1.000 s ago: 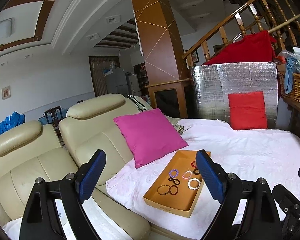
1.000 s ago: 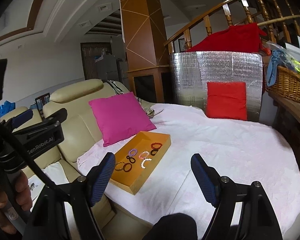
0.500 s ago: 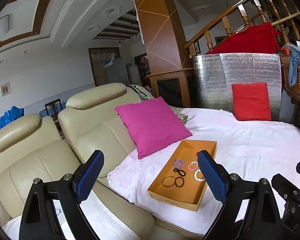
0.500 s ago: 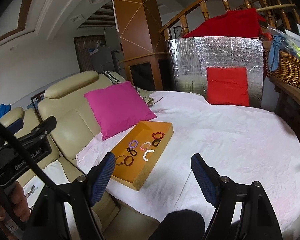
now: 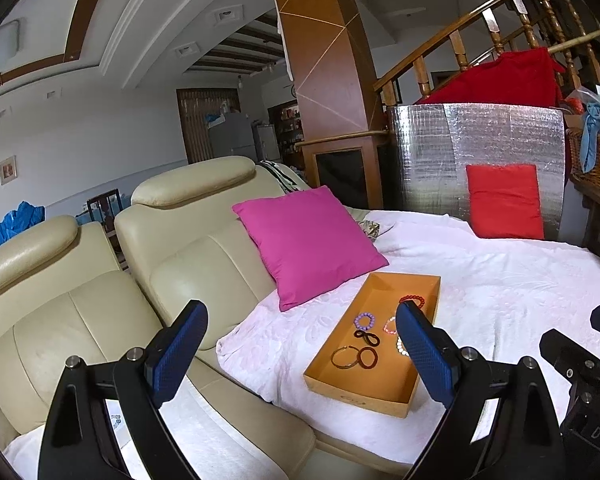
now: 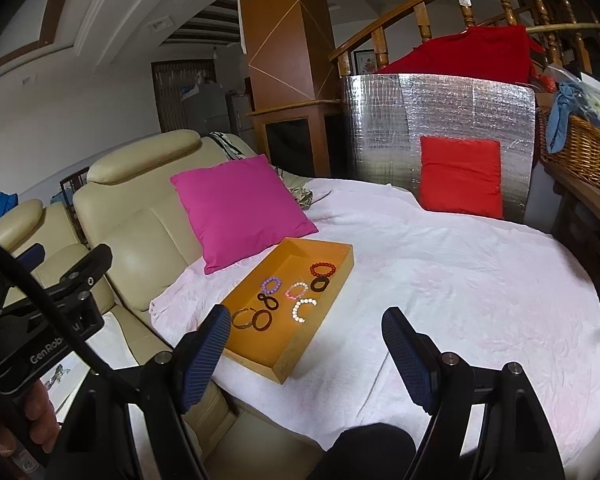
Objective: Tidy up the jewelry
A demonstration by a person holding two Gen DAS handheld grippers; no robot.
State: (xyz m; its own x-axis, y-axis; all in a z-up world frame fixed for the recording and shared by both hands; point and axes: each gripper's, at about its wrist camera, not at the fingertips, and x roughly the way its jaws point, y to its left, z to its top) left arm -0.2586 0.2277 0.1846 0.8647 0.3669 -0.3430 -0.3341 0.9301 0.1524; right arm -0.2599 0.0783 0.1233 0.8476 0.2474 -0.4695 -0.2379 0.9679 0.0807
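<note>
White cloth (image 6: 460,280) covers the big surface; cream sofa (image 5: 80,300) on its left, pink cushion (image 6: 240,208) leaning there. We read "GenRobo…" on the left gripper body in the right wrist view — rest cut off. Orange tray (image 6: 328,280) lies flat on the cloth just beside the cushion, long axis running from near-left to far-right. Inside it we see bracelets: red beaded (image 6: 322,269) at the far end, purple (image 6: 271,285), pink (image 6: 297,289), white (image 6: 303,309), dark rings (image 6: 262,319) nearer. Left gripper (image 5: 302,334) and right gripper (image 6: 306,338) both hover above, level, pointing forward — jaws spread wide, nothing between them.
</note>
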